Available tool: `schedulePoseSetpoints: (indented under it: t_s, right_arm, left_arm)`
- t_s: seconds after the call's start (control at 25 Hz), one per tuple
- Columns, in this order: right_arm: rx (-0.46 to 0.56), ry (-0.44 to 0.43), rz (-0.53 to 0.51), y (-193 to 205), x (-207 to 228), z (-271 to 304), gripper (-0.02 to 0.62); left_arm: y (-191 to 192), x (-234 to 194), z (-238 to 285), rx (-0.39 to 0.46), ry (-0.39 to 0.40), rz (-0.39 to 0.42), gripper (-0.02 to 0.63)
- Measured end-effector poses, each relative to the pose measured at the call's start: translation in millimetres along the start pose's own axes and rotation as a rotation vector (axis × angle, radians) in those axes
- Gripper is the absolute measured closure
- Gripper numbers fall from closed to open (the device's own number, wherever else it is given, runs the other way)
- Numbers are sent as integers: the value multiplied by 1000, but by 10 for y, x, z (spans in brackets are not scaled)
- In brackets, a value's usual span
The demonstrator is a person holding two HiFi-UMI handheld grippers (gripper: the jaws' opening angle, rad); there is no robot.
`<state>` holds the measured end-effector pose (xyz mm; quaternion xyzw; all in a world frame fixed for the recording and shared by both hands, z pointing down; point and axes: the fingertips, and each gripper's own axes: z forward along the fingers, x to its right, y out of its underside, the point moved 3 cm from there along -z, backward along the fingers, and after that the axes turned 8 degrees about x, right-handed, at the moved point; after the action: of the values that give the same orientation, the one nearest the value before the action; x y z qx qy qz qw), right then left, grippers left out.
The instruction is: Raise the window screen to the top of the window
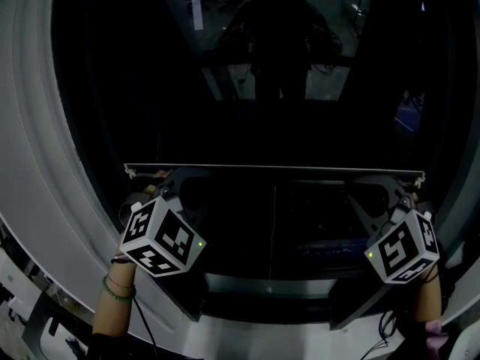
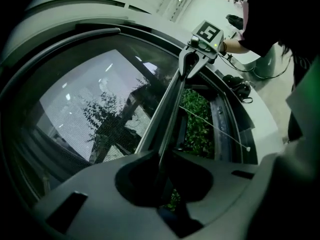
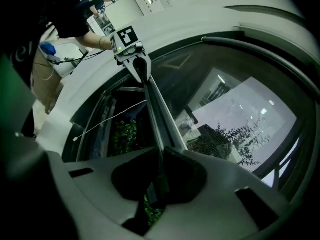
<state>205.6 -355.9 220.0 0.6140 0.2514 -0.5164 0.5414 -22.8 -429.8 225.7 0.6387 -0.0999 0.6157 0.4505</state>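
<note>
The window screen's pale bottom bar (image 1: 274,169) lies level across the dark window, roughly at mid-height. My left gripper (image 1: 159,180) is shut on the bar's left end and my right gripper (image 1: 409,193) is shut on its right end. In the left gripper view the bar (image 2: 167,114) runs from my left gripper (image 2: 162,184) up to the right gripper (image 2: 192,59). Fine mesh (image 2: 100,119) covers the glass on one side of it. The right gripper view mirrors this, with the bar (image 3: 157,119), my right gripper (image 3: 159,184), the left gripper (image 3: 137,66) and the mesh (image 3: 225,144).
A wide curved grey window frame (image 1: 45,163) rings the opening. A thin white pull cord (image 2: 220,131) with a small end piece hangs below the bar over green foliage (image 2: 197,119). The sill (image 1: 270,328) lies under my hands. Cables trail by my wrists.
</note>
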Motion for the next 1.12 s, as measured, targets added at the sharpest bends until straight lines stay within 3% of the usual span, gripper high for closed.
schedulePoseSetpoints:
  t_s: [0.32, 0.52, 1.12]
  right_arm:
    - [32, 73, -48, -231, 582, -57, 564]
    - [64, 175, -81, -493, 1057, -140, 561]
    - [72, 257, -130, -966, 2096, -318, 560]
  left_arm:
    - [-299, -576, -83, -8, -48, 57, 561]
    - [-541, -1045, -226, 10, -146, 107, 561]
    - [-1128, -2047, -447, -9, -226, 149, 561]
